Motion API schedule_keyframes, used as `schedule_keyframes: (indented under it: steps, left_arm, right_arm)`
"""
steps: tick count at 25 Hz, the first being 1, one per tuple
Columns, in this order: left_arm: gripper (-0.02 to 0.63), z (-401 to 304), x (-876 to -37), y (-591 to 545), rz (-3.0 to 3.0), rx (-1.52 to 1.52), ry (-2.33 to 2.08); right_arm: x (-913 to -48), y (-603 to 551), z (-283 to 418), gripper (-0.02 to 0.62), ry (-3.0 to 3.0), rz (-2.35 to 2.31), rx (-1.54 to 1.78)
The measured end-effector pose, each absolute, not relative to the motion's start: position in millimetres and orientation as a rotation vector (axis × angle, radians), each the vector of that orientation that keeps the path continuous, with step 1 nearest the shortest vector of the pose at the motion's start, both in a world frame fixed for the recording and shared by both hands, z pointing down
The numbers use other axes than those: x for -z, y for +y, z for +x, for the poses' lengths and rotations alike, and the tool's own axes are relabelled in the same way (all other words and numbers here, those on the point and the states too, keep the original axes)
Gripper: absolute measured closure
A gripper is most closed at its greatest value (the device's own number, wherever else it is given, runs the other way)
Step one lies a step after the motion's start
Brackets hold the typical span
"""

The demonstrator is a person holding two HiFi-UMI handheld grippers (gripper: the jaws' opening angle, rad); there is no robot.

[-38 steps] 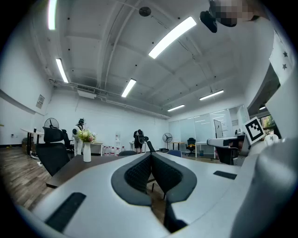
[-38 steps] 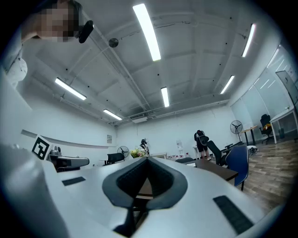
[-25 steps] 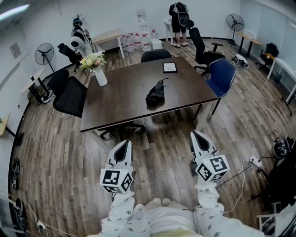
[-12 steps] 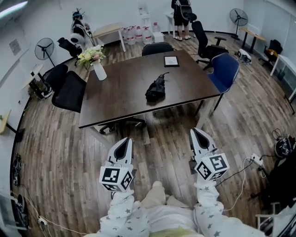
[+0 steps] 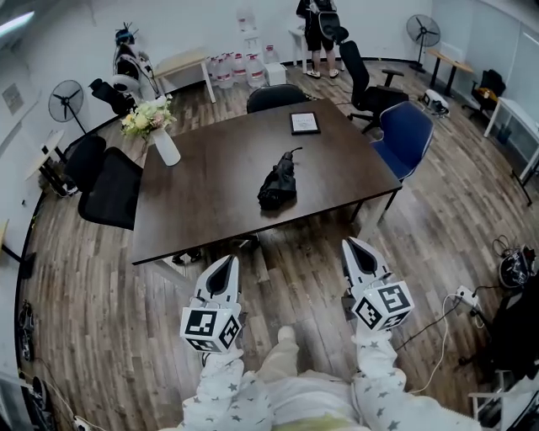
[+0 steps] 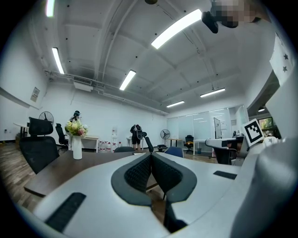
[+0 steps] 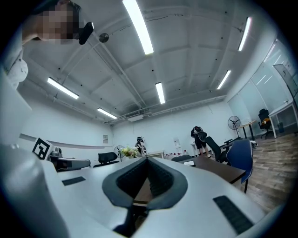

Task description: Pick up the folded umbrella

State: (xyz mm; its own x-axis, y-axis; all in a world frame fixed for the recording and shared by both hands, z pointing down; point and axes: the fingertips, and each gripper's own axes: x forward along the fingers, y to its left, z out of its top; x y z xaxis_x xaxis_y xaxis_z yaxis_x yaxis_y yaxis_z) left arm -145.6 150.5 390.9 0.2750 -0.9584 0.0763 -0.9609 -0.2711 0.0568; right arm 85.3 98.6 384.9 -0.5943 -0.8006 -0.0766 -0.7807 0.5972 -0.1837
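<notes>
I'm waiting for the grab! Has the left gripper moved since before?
Yes. The left gripper has come nearer the table; the table's near edge lay farther ahead of its tip earlier. It is not yet at the folded umbrella.

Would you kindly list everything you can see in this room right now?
folded umbrella: one, black, lying near the table's middle
table: one, dark brown, centre of room
vase of flowers: one, white vase, table's far left corner
framed sheet: one, dark-edged, table's far end
blue chair: one, table's right side
black chairs: several, left side and far end
standing fans: two, dark, left wall and far right
water bottles: count unclear, far wall
person: one, dark clothes, far wall
left gripper: white, shut, empty, over floor
right gripper: white, shut, empty, over floor
</notes>
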Motion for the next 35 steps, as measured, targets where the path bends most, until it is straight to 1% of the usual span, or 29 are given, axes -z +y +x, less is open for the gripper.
schedule_keyframes:
  steps: [11, 20, 26, 31, 35]
  left_arm:
    - [0.58, -178.0, -386.2, 28.3, 2.51, -0.021, -1.733]
    - [0.58, -188.8, -406.5, -15.4, 2.504, -0.045, -1.642]
    - [0.58, -198.9, -422.2, -37.0, 2.452, -0.063, -1.652]
    - [0.581, -202.0, -429.4, -74.0, 2.432, -0.067, -1.676]
    - [0.58, -191.4, -431.6, -114.8, 2.436, -0.08, -1.664]
  right_arm:
    - [-381.5, -2.8, 51.0, 0.574, 2.625, -1.44, 0.193]
    - [-398.0, -43.0, 40.9, 0.574, 2.603, -1.544, 0.245]
    - [-411.6, -68.4, 25.9, 0.574, 2.653, -1.505, 0.272]
    - [-419.4, -111.1, 20.5, 0.574, 2.665, -1.467, 0.277]
    - [-420.4, -157.1, 22.5, 0.574, 2.67, -1.456, 0.292]
